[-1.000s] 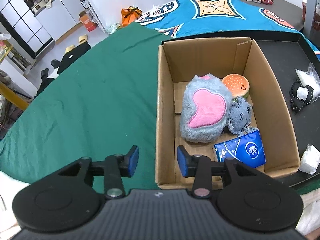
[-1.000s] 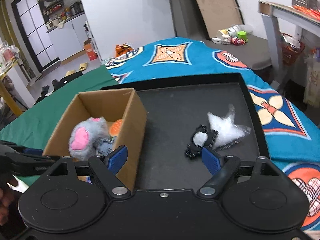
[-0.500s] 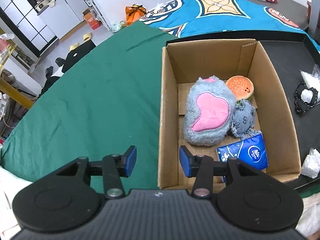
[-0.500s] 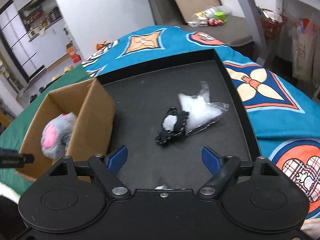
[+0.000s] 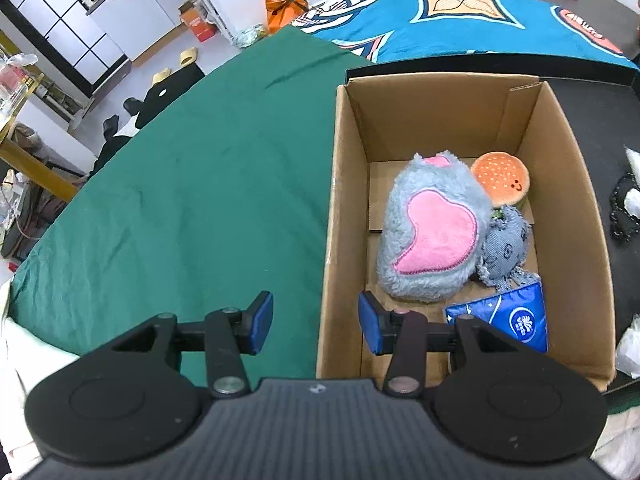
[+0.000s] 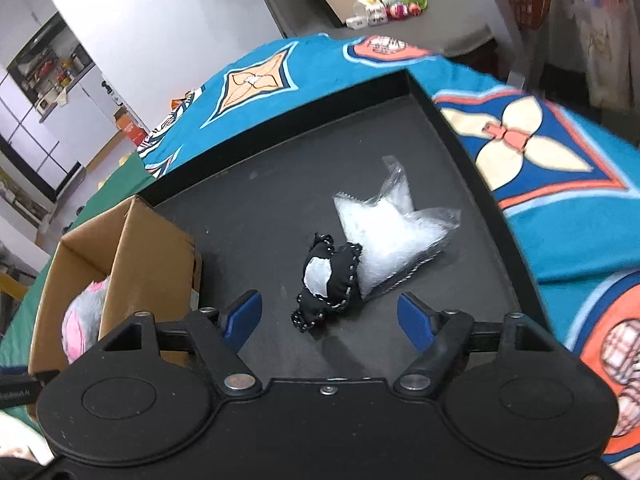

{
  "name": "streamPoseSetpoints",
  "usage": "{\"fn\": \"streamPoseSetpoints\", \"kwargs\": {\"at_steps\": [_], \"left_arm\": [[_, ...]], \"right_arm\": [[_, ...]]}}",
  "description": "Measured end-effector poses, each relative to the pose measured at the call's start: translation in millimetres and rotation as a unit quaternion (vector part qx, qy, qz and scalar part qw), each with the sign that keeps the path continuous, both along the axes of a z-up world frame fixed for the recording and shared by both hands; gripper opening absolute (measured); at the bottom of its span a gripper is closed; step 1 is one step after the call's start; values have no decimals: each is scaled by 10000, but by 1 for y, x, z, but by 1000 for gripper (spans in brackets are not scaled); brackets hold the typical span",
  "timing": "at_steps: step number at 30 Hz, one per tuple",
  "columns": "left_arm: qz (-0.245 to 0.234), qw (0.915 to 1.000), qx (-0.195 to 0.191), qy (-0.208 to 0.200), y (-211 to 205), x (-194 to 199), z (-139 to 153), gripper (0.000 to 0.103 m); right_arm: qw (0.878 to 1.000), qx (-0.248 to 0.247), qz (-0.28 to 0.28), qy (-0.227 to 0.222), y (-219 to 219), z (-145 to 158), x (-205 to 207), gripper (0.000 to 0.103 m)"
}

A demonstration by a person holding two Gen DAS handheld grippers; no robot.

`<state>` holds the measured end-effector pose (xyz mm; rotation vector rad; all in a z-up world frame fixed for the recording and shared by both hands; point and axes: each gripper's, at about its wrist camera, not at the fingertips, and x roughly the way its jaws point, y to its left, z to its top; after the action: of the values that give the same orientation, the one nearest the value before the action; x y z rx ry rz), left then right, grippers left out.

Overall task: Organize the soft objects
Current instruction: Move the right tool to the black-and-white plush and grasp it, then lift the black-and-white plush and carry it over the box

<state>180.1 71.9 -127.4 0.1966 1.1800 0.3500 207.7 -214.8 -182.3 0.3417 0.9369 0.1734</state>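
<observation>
Soft toys sit in cardboard box (image 5: 568, 184): grey plush (image 5: 432, 232) with pink patch, orange burger plush (image 5: 502, 178) behind it, small denim octopus (image 5: 506, 250) at its right, blue tissue pack (image 5: 508, 316) near corner. Box stands on green cloth (image 5: 180, 200), beside black tray (image 6: 280, 184). Left tool (image 5: 316, 322) straddles box's left wall, one pad outside, one inside, half spread, pinching nothing. On tray, clear bag of white stuffing (image 6: 388, 232) touches black-and-white stitched toy (image 6: 328, 280). Right tool (image 6: 330, 316) hangs just above that toy, jaws wide, closing, toy in line between pads, no contact visible.
</observation>
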Motion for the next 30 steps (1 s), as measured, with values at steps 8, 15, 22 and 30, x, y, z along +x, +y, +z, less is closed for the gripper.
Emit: {"fn": "streamPoseSetpoints", "kwargs": {"at_steps": [8, 15, 22, 30], "left_arm": [[-202, 9991, 289, 246, -14, 5, -12, 46], [-227, 9982, 435, 343, -19, 6, -15, 46], [-227, 9978, 518, 348, -23, 7, -14, 46], [-120, 9989, 421, 165, -18, 1, -2, 46]], "right_arm": [[9992, 308, -106, 219, 4, -21, 16, 70], [9995, 288, -78, 121, 6, -25, 17, 26], [9993, 335, -50, 123, -2, -25, 13, 13], [9993, 373, 30, -49, -5, -10, 3, 12]]}}
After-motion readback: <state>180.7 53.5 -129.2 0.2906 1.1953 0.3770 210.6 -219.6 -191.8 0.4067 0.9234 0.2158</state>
